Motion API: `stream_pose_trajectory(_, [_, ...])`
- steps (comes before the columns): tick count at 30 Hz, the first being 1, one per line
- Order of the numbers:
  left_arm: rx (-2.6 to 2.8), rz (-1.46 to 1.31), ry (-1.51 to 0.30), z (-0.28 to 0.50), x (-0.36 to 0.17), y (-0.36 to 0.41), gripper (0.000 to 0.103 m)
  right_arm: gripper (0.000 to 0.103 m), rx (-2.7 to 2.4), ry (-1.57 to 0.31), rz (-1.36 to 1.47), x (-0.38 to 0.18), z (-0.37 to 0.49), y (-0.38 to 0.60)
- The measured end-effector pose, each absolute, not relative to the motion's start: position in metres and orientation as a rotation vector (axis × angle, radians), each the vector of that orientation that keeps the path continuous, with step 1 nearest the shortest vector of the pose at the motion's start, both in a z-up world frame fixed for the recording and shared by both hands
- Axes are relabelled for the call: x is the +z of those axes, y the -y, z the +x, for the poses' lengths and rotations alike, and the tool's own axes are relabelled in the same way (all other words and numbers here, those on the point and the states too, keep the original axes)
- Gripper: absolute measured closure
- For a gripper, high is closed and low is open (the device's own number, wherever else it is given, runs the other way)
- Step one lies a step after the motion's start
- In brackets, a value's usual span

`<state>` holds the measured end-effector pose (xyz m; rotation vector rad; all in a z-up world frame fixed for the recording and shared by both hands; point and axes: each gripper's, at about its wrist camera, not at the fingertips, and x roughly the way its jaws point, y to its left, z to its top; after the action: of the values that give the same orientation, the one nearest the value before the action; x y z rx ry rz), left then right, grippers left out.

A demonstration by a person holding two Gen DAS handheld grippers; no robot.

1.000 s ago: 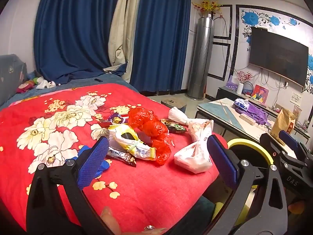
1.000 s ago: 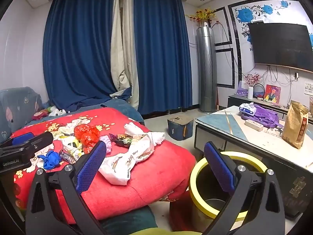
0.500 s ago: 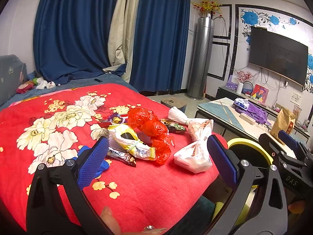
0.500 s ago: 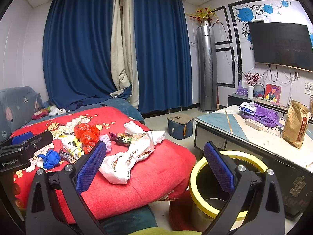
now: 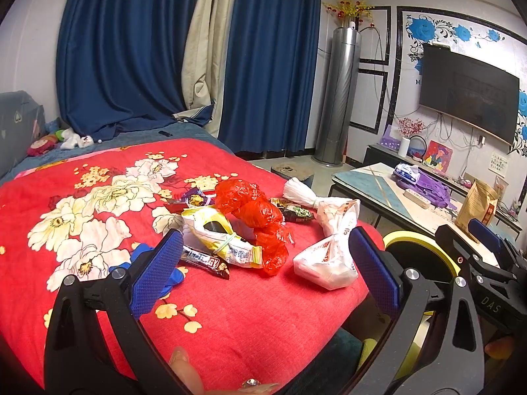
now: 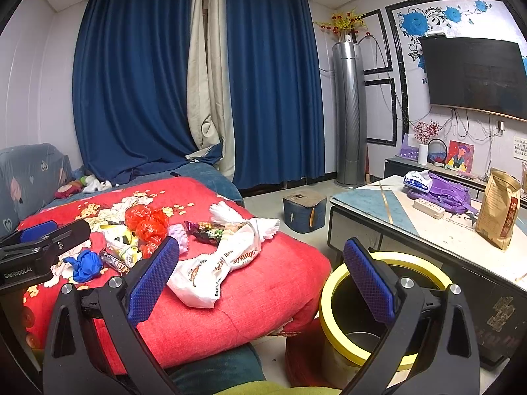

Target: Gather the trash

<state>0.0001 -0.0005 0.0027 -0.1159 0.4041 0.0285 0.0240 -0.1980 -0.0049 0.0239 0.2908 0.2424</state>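
Trash lies on a red flowered blanket [image 5: 82, 197]: a white knotted plastic bag [image 5: 329, 256] [image 6: 217, 263], a crumpled red plastic bag [image 5: 257, 217] [image 6: 145, 220], a yellow-white snack packet [image 5: 220, 237], a dark candy bar wrapper [image 5: 204, 258], a blue wad [image 6: 84, 263] and dark candy wrappers [image 6: 204, 230]. A yellow-rimmed bin [image 6: 369, 302] [image 5: 421, 253] stands on the floor beside the bed. My left gripper [image 5: 263, 270] is open and empty, held above the blanket short of the pile. My right gripper [image 6: 260, 276] is open and empty, between the bed edge and the bin.
A low coffee table [image 6: 411, 230] with a brown paper bag [image 6: 499, 210], a purple bag and tissues stands right of the bin. A small blue stool [image 6: 304, 210] sits on the floor. Blue curtains, a tower air conditioner [image 6: 349, 112] and a wall TV are behind.
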Motion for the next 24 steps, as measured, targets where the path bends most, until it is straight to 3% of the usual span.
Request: stream_pose_trajectory(24, [0.078, -0.223, -0.427, 0.009, 0.004, -0.044, 0.011, 0.006, 0.395, -0.381, -0.015, -0.003, 0.048, 0.168])
